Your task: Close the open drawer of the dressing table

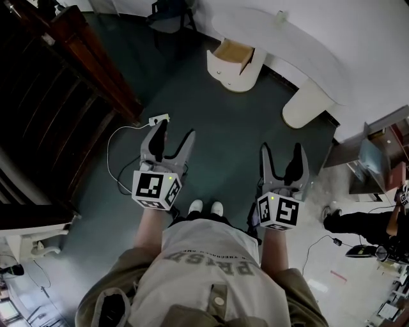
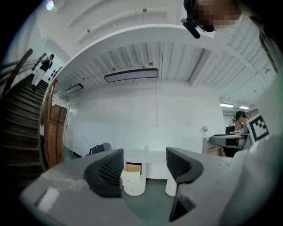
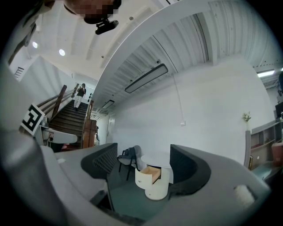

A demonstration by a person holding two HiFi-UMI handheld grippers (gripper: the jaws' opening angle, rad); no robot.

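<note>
Drawer [image 1: 234, 52] juts open from one pedestal [image 1: 238, 78] of the white dressing table [image 1: 297, 38].

the dressing table [image 1: 300, 38] stands against the far wall. the open drawer [image 1: 233, 51] projects from its left pedestal [image 1: 231, 76]. a chair [image 1: 171, 14] stands left of it, a staircase [image 1: 45, 83] further left. the left gripper [image 1: 175, 129] and right gripper [image 1: 281, 148] sit side by side, well apart from the table. a power strip [image 1: 158, 119] lies on the floor [image 1: 223, 121] just ahead of the left gripper.

Dark green floor [image 1: 223, 128] fills the centre; dark wooden staircase [image 1: 57, 76] upper left, plain white wall [image 1: 383, 38] upper right.
</note>
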